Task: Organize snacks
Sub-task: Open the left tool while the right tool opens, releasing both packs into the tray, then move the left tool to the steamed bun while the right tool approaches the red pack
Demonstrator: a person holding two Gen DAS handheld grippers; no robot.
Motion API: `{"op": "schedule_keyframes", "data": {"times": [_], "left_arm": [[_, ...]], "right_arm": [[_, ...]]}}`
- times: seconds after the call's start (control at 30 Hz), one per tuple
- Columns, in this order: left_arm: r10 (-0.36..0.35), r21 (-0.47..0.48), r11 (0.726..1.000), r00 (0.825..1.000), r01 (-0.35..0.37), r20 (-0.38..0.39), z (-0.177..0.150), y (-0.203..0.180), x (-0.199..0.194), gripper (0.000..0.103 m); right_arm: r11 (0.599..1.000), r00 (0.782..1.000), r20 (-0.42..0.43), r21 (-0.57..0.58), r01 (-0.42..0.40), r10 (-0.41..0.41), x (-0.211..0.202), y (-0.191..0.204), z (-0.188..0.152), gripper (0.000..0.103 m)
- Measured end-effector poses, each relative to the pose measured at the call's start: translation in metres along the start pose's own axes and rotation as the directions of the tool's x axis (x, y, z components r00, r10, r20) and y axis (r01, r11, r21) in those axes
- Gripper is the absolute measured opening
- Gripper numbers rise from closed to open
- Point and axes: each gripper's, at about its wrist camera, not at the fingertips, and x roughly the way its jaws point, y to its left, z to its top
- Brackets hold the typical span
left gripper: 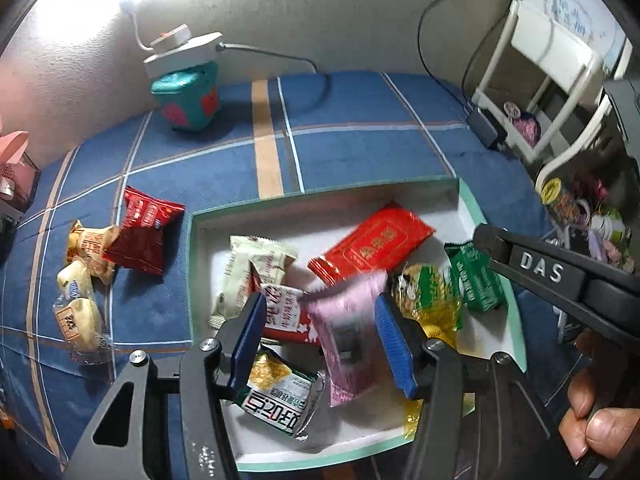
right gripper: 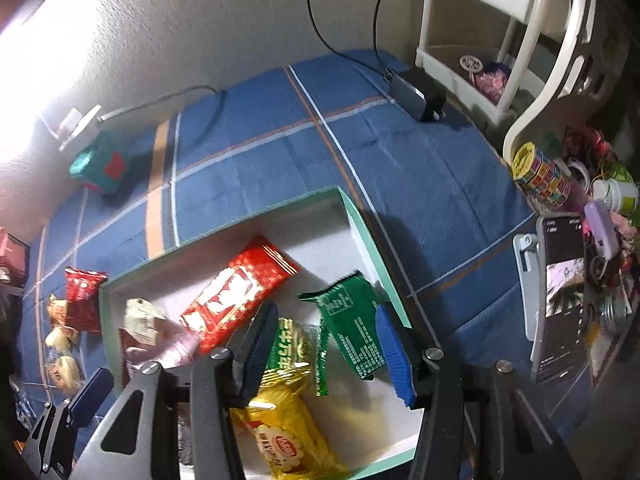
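Note:
A white box with a mint-green rim (left gripper: 192, 264) (right gripper: 360, 220) holds several snack packets. My left gripper (left gripper: 320, 320) is open above it; a blurred pink packet (left gripper: 348, 332) lies loose between the spread blue pads. My right gripper (right gripper: 324, 332) is open over the box's right side, with a green packet (right gripper: 352, 328) and a yellow packet (right gripper: 288, 432) below it. A long red packet (left gripper: 372, 248) (right gripper: 236, 300) lies in the box. A red packet (left gripper: 144, 236), a tan one (left gripper: 90, 246) and cream-coloured ones (left gripper: 78, 312) lie on the blue cloth left of the box.
A teal box (left gripper: 188, 96) and white power strip (left gripper: 180, 50) sit by the wall. A white rack (right gripper: 500, 52), a black adapter (right gripper: 420, 94), a phone on a stand (right gripper: 560, 300) and cluttered small items (right gripper: 544, 176) stand at the right.

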Motion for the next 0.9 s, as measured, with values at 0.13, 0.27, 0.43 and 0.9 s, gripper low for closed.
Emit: {"op": "schedule_keyframes", "data": {"times": [0.13,0.27,0.43,0.9], "left_arm": [[0.014,-0.057,0.998,1.000,-0.012,0.028,0.008,0.017,-0.011,0.058],[0.050,-0.153,0.987,0.998,-0.044,0.036,0.013,0.046,-0.013,0.058],[0.104,-0.282,0.955,0.994,-0.096,0.014,0.011,0.093,-0.009,0.058],[0.136,-0.456,0.881,0.991,-0.124,-0.007,0.000,0.165,-0.014,0.061]], "right_arm": [[1.000,0.999,0.042,-0.008,-0.001,0.001,-0.018,0.004,0.002,0.055],[1.000,0.998,0.069,-0.022,0.000,0.002,-0.031,0.009,0.004,0.055],[0.999,0.998,0.070,-0.052,0.004,0.000,-0.033,0.023,0.003,0.055],[0.981,0.998,0.045,-0.189,-0.037,0.047,-0.028,0.094,-0.007,0.055]]}}
